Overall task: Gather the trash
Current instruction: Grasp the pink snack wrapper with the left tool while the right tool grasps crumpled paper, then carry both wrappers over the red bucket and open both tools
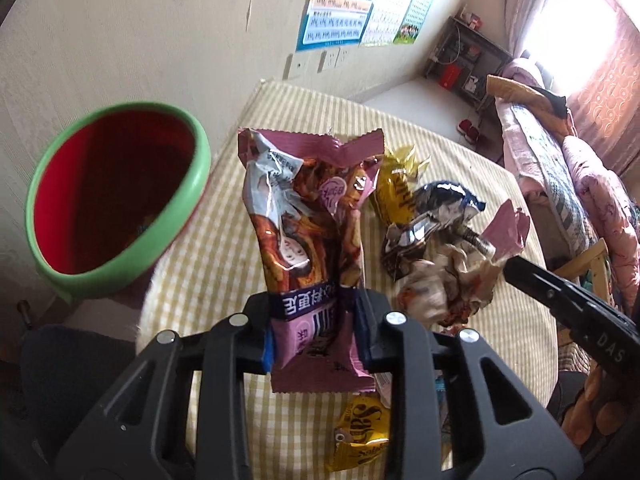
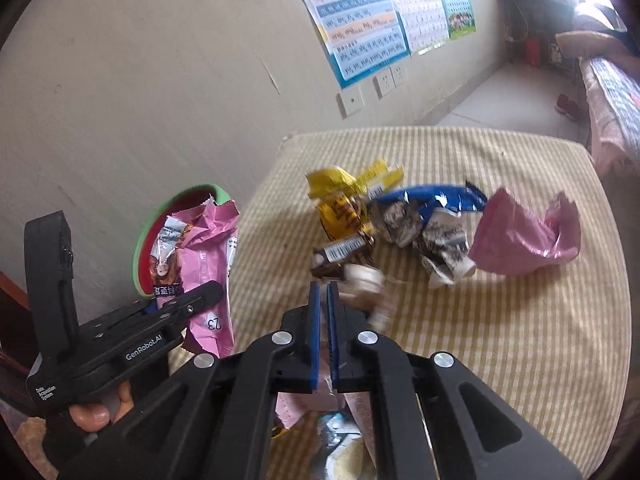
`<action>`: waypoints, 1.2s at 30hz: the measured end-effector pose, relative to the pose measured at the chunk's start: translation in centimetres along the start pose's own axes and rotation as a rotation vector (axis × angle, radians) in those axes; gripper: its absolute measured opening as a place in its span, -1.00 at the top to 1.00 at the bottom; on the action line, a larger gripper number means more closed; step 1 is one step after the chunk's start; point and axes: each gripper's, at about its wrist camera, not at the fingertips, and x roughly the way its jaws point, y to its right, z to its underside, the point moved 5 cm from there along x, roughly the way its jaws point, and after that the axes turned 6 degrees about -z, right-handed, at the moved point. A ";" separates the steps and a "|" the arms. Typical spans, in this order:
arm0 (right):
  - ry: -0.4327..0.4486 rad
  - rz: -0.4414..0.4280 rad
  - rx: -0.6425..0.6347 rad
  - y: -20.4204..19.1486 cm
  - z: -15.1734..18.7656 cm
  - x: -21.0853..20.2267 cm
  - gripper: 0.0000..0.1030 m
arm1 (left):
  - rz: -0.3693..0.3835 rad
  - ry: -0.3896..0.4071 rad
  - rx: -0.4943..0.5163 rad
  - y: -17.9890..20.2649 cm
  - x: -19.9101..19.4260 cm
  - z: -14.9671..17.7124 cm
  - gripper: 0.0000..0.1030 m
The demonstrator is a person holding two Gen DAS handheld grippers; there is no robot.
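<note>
Left gripper (image 1: 316, 328) clamps pink crinkled foil snack wrapper (image 1: 308, 216) beside green-rimmed red bin (image 1: 120, 196); right gripper (image 2: 324, 320) nearly closed; loose wrapper could catch the rim, missing.

Open air between left tool (image 1: 316, 320) and bin (image 1: 120, 196); wrapper pile (image 1: 436, 240) crowds the tablecloth (image 1: 224, 240) right

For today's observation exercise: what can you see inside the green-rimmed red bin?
The bin has a red inner wall, dark toward the bottom. Small colourful scraps seem to lie there, too shadowed to identify. From the right wrist view, the held pink wrapper covers its opening.
</note>
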 end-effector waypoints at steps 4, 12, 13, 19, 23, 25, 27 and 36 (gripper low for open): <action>-0.002 0.050 -0.015 0.1 -0.2 0.4 0.70 | -0.006 0.010 -0.003 -0.3 -0.6 0.2 0.44; -0.069 0.137 0.066 3.5 0.9 3.1 -0.30 | -0.012 0.000 -0.027 -0.8 -0.2 0.2 0.44; -0.079 0.143 0.080 3.9 1.0 3.7 -0.35 | -0.011 -0.001 -0.026 -0.7 -0.2 0.2 0.44; -0.147 0.133 0.172 5.5 0.7 7.1 -0.46 | -0.011 -0.006 -0.029 -0.9 0.1 0.2 0.42; -0.167 0.132 0.212 6.4 1.1 8.1 -0.18 | -0.014 -0.017 -0.033 -1.1 0.4 0.4 0.42; -0.151 0.123 0.207 6.2 1.0 7.6 0.04 | -0.017 -0.018 -0.037 -1.2 0.5 0.3 0.42; -0.131 0.111 0.194 5.6 0.9 6.5 0.07 | -0.017 -0.017 -0.042 -1.2 0.6 0.4 0.42; -0.017 0.049 0.093 0.4 -0.4 1.2 0.06 | -0.034 0.048 -0.028 -1.3 -1.2 -0.6 0.42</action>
